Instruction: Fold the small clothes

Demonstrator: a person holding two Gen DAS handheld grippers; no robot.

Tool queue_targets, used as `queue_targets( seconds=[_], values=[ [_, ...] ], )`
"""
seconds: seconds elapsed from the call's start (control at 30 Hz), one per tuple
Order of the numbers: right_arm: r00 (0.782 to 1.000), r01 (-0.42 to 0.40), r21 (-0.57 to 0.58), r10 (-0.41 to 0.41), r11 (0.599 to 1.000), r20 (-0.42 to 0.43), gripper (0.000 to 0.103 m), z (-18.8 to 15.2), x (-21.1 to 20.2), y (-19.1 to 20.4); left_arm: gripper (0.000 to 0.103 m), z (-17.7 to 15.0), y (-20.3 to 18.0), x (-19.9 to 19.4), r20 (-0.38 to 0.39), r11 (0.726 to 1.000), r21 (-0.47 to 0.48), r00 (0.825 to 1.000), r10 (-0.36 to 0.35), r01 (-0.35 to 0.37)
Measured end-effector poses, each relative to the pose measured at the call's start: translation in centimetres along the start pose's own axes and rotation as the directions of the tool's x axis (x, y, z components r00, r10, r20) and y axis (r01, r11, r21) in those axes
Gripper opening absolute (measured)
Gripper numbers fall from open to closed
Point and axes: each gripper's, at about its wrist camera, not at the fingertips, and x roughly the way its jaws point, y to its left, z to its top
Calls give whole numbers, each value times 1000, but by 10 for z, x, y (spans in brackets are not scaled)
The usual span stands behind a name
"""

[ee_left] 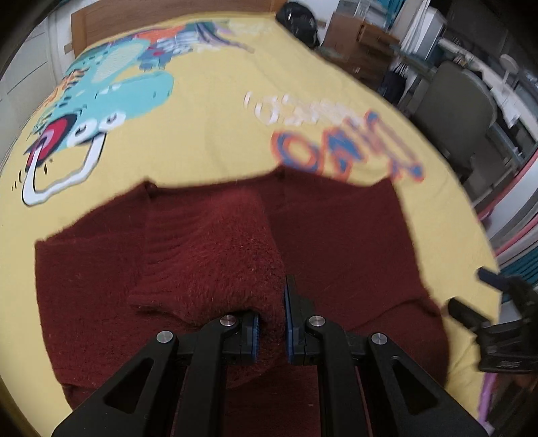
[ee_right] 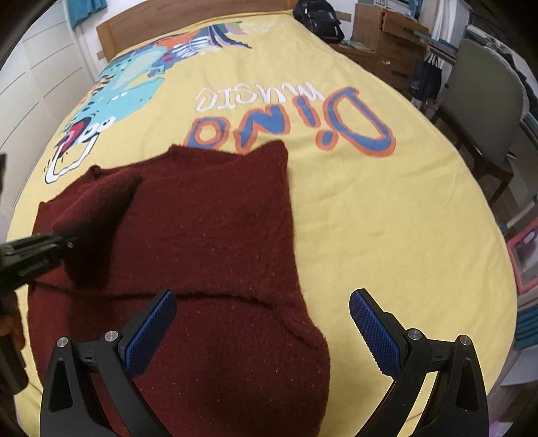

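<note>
Chair, backpack beside bed.

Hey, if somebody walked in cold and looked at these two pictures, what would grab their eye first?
First, the dark red sweater spread across the near end of the yellow dinosaur bedspread. Next, the left gripper shut on a lifted fold of it, while the right gripper hangs open above its near right part.

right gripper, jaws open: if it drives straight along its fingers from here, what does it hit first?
Most likely the maroon sweater lying on the yellow bedspread. The right gripper points down at the sweater's near right edge; depth is unclear, so the bedspread just beside it is possible.
</note>
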Motion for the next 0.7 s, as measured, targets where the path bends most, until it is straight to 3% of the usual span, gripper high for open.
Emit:
queue_targets(
  seconds=[0.23,0.4,0.47,0.5,0.53,0.67,0.7],
  values=[
    [1000,-10,0,10,1000,-27,102,-8,9,2,13,-24,13,37,-85,999,-37,996,18,-21],
    [1000,-13,2,13,1000,-20,102,-8,6,3,32,-20,14,36,-117,998,-57,993,25,-31],
    [1000,-15,4,15,1000,-18,102,-8,4,3,55,-19,15,32,-128,998,-65,992,15,-23],
    [1000,-16,5,16,1000,-17,102,-8,4,4,73,-19,16,30,-129,997,-71,992,14,-23],
    [1000,-18,5,18,1000,-17,102,-8,4,4,83,-20,18,24,-127,997,-71,992,13,-22],
    [1000,-20,-7,20,1000,-22,102,-10,4,10,86,-28,34,6,-117,997,-79,993,5,-15],
    [999,-22,-12,21,1000,-23,102,-11,4,13,91,-30,39,2,-117,997,-80,993,-2,-7]
  ],
)
